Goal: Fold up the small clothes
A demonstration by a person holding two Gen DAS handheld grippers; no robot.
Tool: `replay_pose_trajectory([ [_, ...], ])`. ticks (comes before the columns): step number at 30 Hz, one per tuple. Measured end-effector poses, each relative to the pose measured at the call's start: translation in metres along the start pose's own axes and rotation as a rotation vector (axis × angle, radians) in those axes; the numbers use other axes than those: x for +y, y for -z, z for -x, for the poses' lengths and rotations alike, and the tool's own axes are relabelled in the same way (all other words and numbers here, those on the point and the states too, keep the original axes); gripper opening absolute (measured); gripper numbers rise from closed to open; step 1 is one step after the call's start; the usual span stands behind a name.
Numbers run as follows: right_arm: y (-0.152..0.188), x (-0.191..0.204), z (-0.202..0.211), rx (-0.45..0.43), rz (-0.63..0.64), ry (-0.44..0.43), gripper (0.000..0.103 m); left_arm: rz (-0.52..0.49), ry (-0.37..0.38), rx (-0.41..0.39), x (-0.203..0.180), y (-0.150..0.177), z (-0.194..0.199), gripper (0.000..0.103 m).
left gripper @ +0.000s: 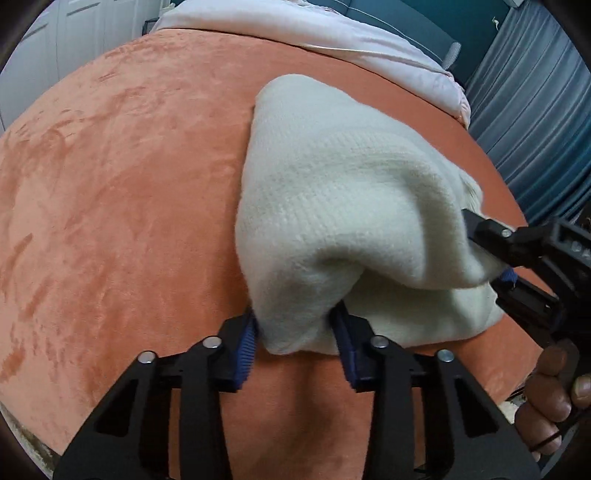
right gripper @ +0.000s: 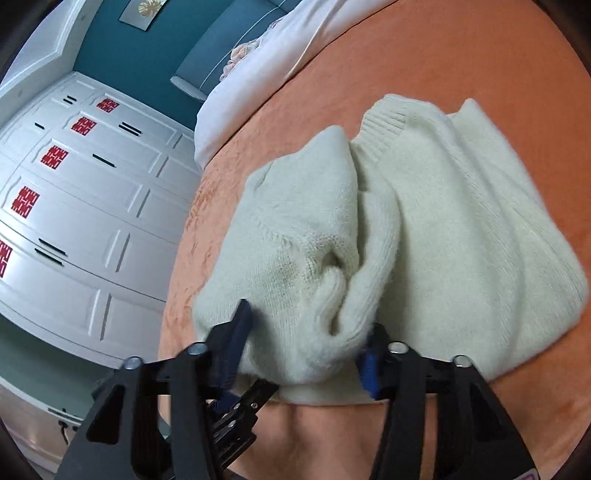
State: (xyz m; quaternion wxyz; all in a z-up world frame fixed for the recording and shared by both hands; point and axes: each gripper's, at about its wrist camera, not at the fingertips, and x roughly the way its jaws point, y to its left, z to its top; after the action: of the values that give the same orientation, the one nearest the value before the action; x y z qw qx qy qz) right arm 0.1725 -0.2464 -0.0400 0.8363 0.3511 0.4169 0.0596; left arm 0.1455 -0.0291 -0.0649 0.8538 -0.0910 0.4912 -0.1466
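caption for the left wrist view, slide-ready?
Left gripper and right gripper both pinch the near edge of a cream sweater on an orange blanket.

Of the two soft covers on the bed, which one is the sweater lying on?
The cream knitted sweater lies on the plush orange blanket spread across the near part of the bed. The pale pink-white quilt is bunched further back, clear of the sweater.

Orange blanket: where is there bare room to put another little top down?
The fuzzy orange blanket lies bare over a wide stretch left of the cream knitted sweater, up to the white quilt at the far end. It is crowded at the sweater's near edge, where the left claw and right claw both pinch folds.
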Motion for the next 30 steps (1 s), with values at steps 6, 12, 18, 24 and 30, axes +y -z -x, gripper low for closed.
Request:
replay_pose_trajectory([
  [6,-0.012,0.051,0.100,-0.319,0.233,-0.088,0.011,0.005,0.078,-0.010,-0.012,-0.001,0.017,0.027],
  [12,0.003,-0.062,0.071,-0.204,0.082,0.194,0.011,-0.051,0.056,0.045,-0.033,0.003,-0.004,0.029],
  [18,0.002,-0.088,0.067,-0.196,-0.021,0.127,0.011,-0.061,0.023,0.071,-0.035,0.007,0.001,0.030],
  [24,0.008,-0.066,0.080,-0.198,0.081,0.189,0.025,-0.096,0.035,0.026,-0.034,0.000,0.044,0.039],
  [30,-0.017,-0.055,0.098,-0.266,0.126,0.181,0.051,-0.121,0.007,-0.115,-0.054,-0.036,0.068,0.065],
])
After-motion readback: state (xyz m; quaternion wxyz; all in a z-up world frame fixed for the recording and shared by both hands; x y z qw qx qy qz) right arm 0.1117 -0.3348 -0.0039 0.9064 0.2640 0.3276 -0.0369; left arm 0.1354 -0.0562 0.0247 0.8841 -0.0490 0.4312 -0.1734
